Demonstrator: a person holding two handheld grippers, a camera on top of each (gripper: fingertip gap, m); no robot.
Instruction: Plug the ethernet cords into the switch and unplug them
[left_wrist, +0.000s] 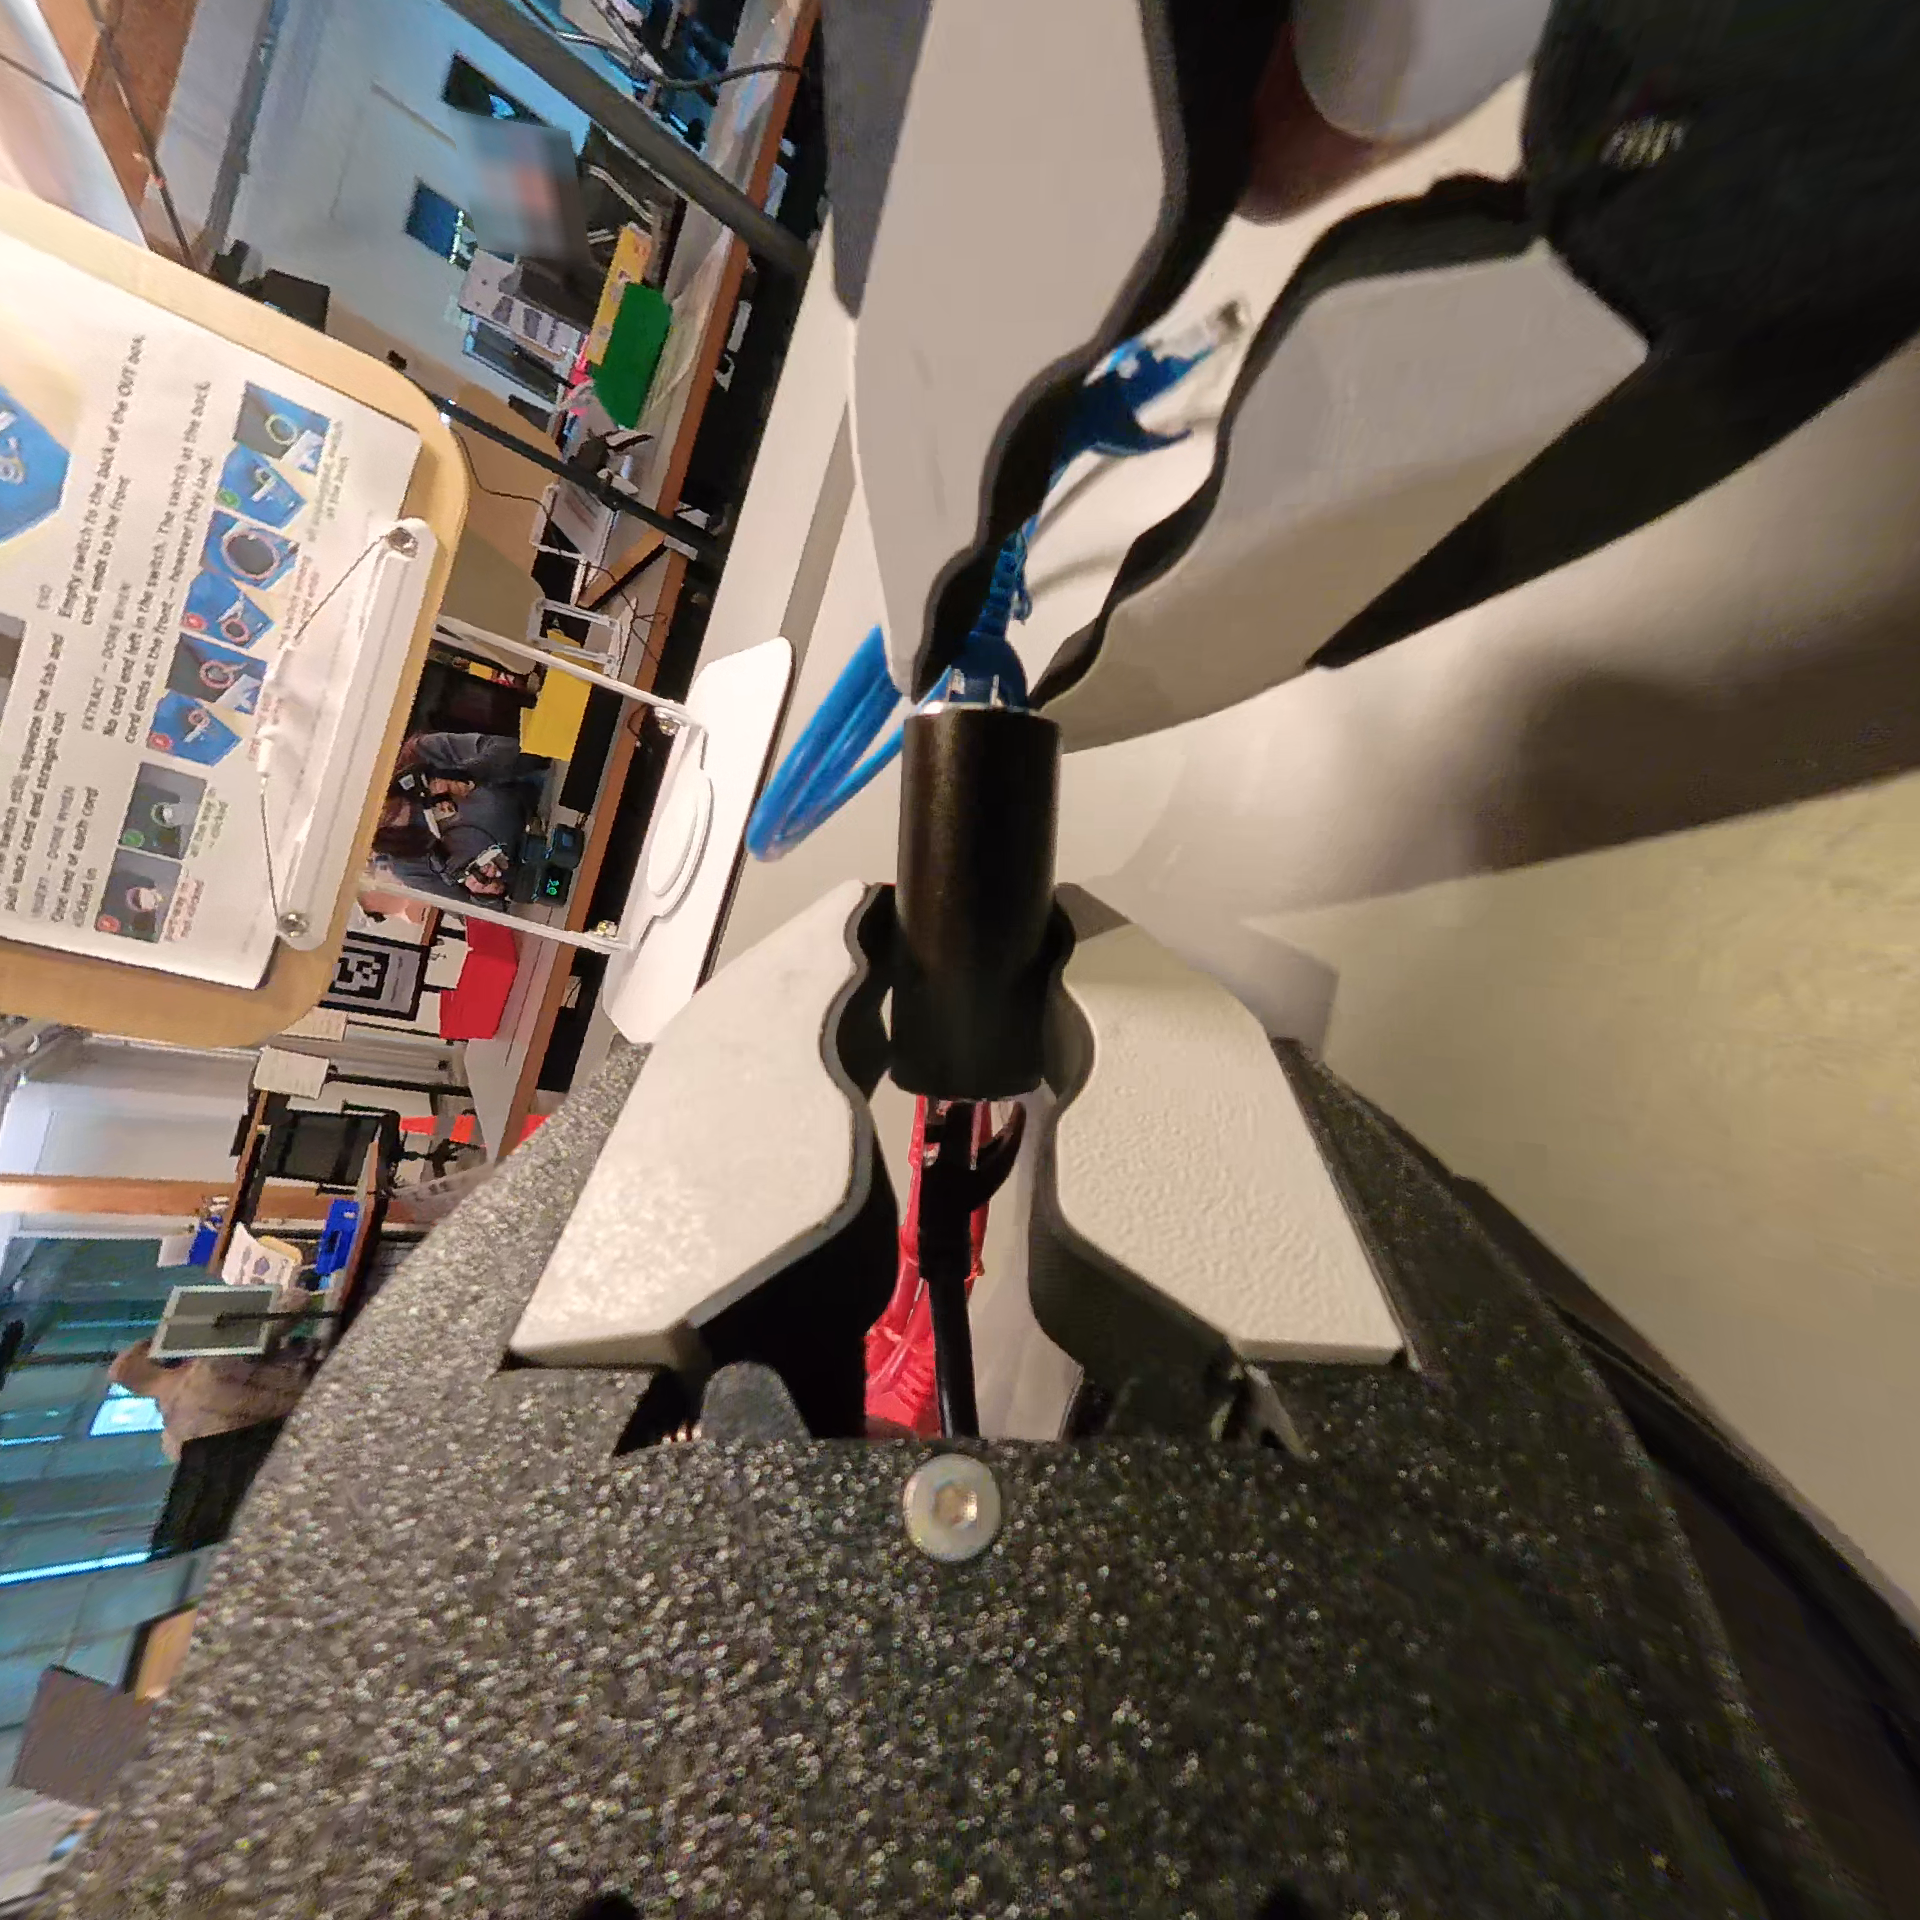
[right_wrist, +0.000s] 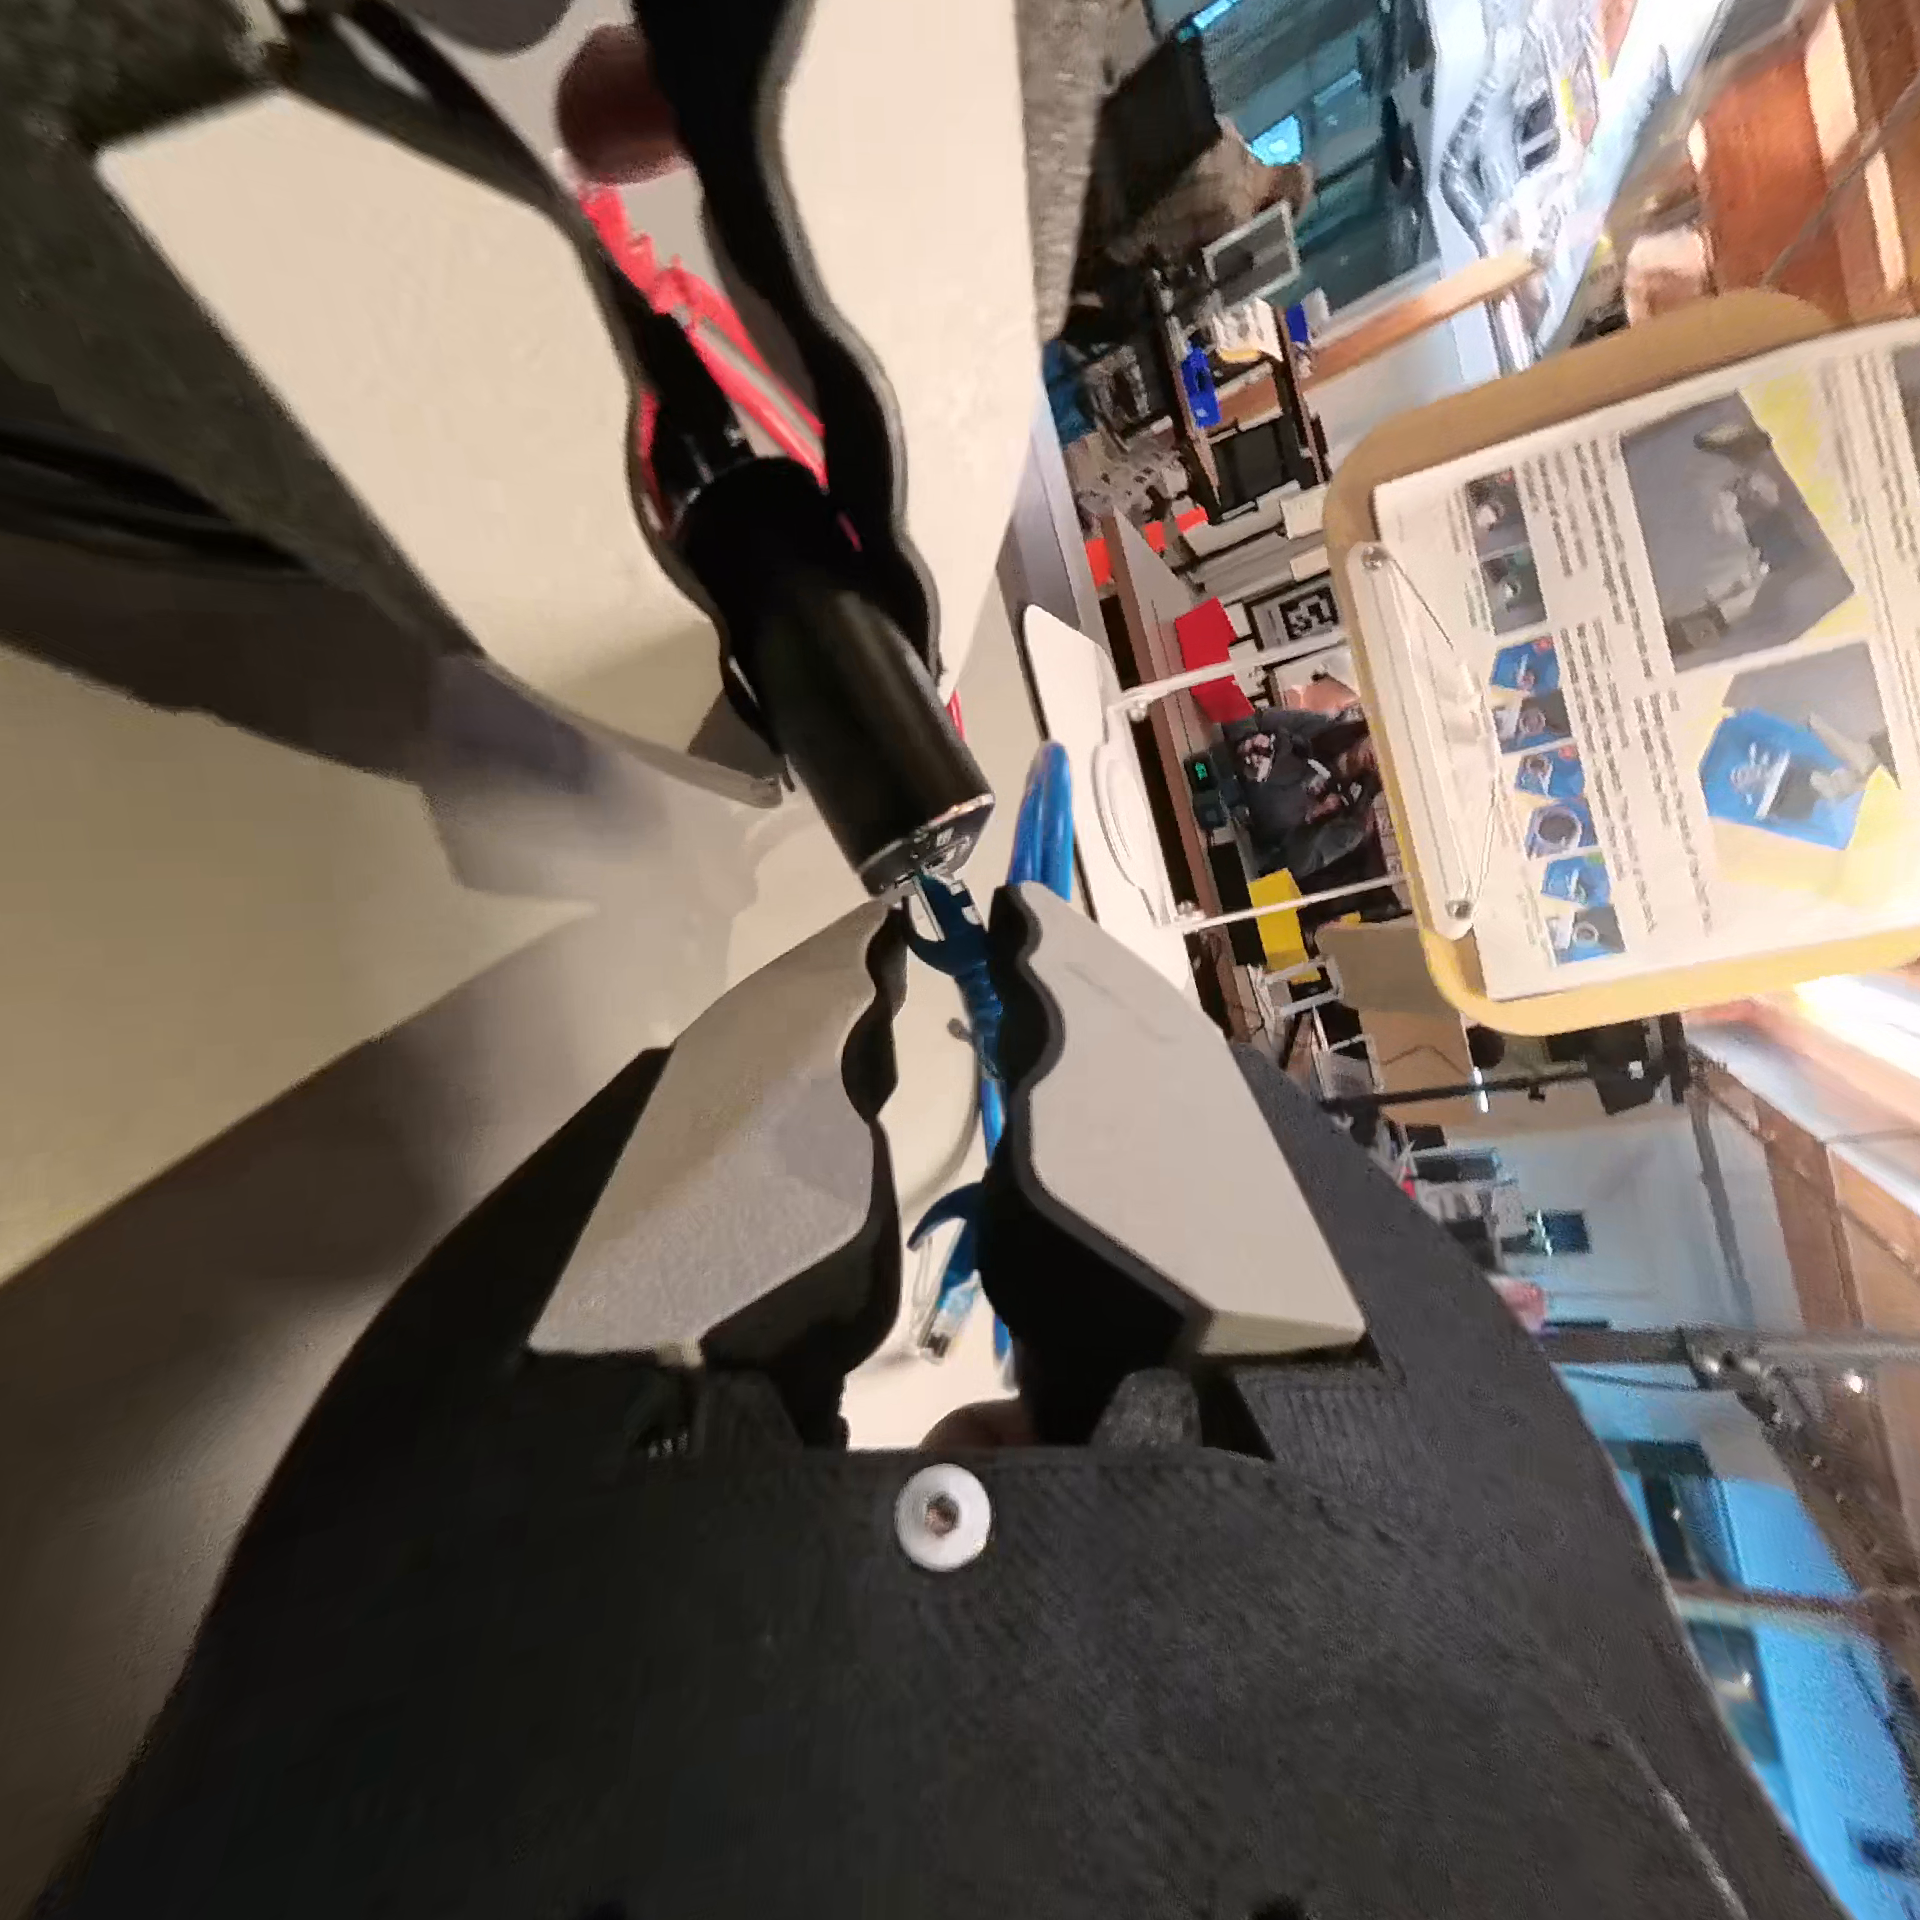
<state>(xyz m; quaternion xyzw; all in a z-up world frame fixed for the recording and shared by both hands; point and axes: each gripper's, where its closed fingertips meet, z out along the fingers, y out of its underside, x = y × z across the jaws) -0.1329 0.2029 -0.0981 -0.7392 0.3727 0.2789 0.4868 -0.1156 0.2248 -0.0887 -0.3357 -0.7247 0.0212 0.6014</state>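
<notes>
The black switch (left_wrist: 975, 862) is clamped between the fingers of my left gripper (left_wrist: 966, 940), which is shut on it. A red cord (left_wrist: 914, 1299) and a black cable (left_wrist: 951, 1340) run from its near end back between my fingers. My right gripper (left_wrist: 982, 649) faces it, shut on the blue ethernet cord (left_wrist: 1003, 582) just behind the plug. In the right wrist view my right gripper (right_wrist: 940, 925) holds the blue cord (right_wrist: 977, 1003) with its plug at the silver port face of the switch (right_wrist: 868, 717). The left gripper (right_wrist: 821, 582) holds the switch from above. The cord's other blue plug (right_wrist: 940, 1314) hangs loose.
A wooden clipboard with an instruction sheet (left_wrist: 197, 623) (right_wrist: 1662, 675) stands on a white stand (left_wrist: 707, 831). A coil of blue cord (left_wrist: 831, 748) lies near the stand. A pale surface (left_wrist: 1558, 1143) lies beneath. A busy workshop with a seated person lies beyond. Left and right tips are no more than a few centimetres apart.
</notes>
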